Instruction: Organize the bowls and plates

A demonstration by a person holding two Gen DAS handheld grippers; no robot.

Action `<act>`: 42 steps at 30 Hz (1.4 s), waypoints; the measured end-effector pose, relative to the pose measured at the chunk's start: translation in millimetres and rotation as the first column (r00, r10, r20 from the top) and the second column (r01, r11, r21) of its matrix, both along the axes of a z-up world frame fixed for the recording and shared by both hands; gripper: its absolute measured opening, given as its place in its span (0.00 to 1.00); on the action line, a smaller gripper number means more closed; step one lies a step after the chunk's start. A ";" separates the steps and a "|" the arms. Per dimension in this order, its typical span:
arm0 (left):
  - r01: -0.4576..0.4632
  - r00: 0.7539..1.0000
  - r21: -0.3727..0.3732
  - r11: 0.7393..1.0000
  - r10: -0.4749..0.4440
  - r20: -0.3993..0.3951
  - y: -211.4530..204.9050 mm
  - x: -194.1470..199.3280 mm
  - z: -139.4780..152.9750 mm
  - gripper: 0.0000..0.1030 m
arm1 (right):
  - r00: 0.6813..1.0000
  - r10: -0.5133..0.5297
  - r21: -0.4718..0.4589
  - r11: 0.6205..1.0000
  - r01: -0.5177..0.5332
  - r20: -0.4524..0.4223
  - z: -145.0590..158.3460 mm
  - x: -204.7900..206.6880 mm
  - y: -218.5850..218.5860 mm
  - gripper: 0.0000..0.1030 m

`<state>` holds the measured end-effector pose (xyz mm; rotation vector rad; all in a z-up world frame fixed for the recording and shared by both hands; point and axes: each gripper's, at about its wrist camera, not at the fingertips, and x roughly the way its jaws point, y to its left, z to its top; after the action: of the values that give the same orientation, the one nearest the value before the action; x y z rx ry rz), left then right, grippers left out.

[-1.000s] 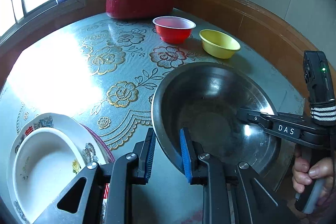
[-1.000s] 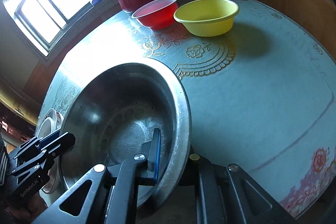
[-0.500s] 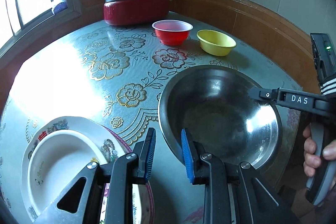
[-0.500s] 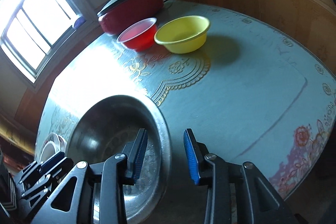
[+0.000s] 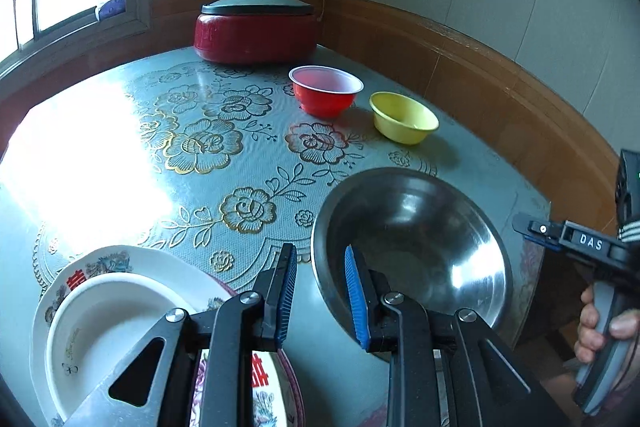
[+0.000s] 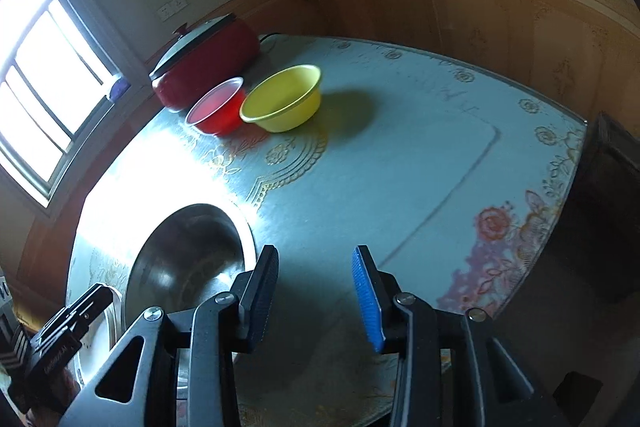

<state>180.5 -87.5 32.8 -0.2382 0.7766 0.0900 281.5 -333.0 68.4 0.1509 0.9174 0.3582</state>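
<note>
Steel bowl (image 5: pixel 412 251) sits upright, mouth up, near desk (image 6: pixel 400 167) front edge. Left hand-held gripper (image 5: pixel 320 297) apart, straddling its rim; right hand-held gripper (image 6: pixel 316 297) opening, empty.

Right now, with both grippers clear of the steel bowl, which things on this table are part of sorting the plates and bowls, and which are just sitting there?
Part of the job:
steel bowl
red bowl
yellow bowl
white bowl lying in the patterned plate

Just sitting there:
red lidded pot at the back by the wall
flowered tablecloth
</note>
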 end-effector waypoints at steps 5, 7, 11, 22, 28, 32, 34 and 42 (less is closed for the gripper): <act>-0.009 1.000 -0.021 1.000 0.008 -0.003 2.6 16.0 6.6 0.26 | 1.000 0.002 0.021 1.000 -0.002 -0.006 0.5 12.3 -6.0 0.37; -0.014 1.000 -0.036 0.999 0.014 -0.007 1.8 24.3 8.9 0.26 | 1.000 0.022 0.030 0.999 -0.022 -0.016 -0.1 22.3 -5.9 0.37; -0.047 0.998 -0.067 0.997 0.045 -0.037 -3.9 45.7 14.6 0.26 | 0.997 0.074 0.052 0.996 -0.072 -0.039 2.0 53.9 -3.4 0.37; -0.086 0.993 -0.111 0.990 0.076 -0.088 -33.8 142.9 24.8 0.26 | 0.974 0.223 0.067 0.973 -0.220 -0.037 16.1 155.5 12.4 0.20; -0.143 0.983 -0.146 0.979 0.123 -0.137 -43.7 199.8 10.9 0.28 | 0.957 0.281 0.067 0.959 -0.277 -0.072 10.0 205.4 28.4 0.20; -0.173 0.976 -0.145 0.974 0.150 -0.155 -47.2 225.3 3.1 0.29 | 0.944 0.311 0.094 0.949 -0.302 -0.105 3.4 232.0 38.3 0.20; -0.189 0.972 -0.148 0.971 0.164 -0.169 -46.3 239.2 -1.9 0.29 | 0.942 0.318 0.091 0.946 -0.310 -0.105 0.9 242.2 42.9 0.20; -0.218 0.954 -0.129 0.967 0.184 -0.236 -42.9 278.0 -22.0 0.24 | 0.931 0.334 0.083 0.942 -0.325 -0.145 -18.5 276.3 58.0 0.20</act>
<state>458.5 -130.4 10.8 -0.4604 0.9826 0.2540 557.7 -275.0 49.8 0.0776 1.0918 0.6934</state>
